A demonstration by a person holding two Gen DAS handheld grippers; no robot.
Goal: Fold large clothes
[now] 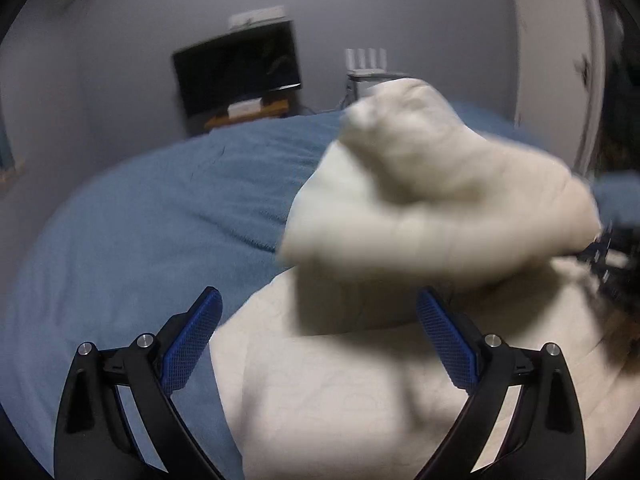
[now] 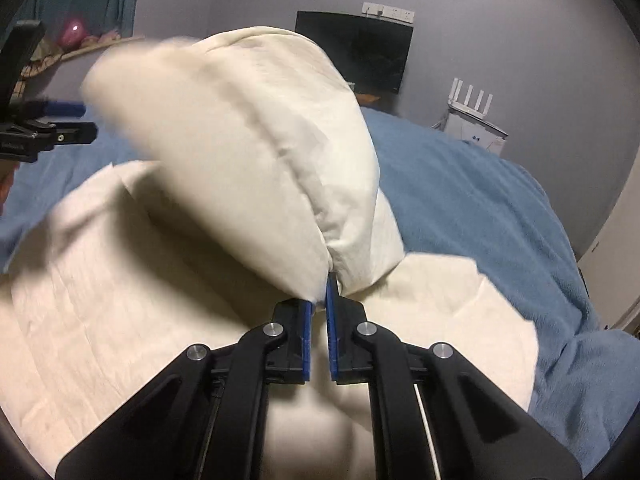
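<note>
Now the right gripper (image 2: 325,280) is clenched on a lifted fold of the cloth (image 2: 240,152).
Left gripper (image 1: 318,320) is released; carry the fold flat across, edges matching.

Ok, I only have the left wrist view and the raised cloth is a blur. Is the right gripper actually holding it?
Observer: Yes. In the right wrist view the right gripper has its jaws shut on a pinched bit of the cream cloth.
Operator: What part is pinched?
Observer: The lower end of the raised fold. A seam runs up the fold from near the jaws.
Operator: And is my left gripper touching the fold?
Observer: From the right wrist, the left gripper sits beside the fold's blurred edge. I cannot tell whether they touch.
</note>
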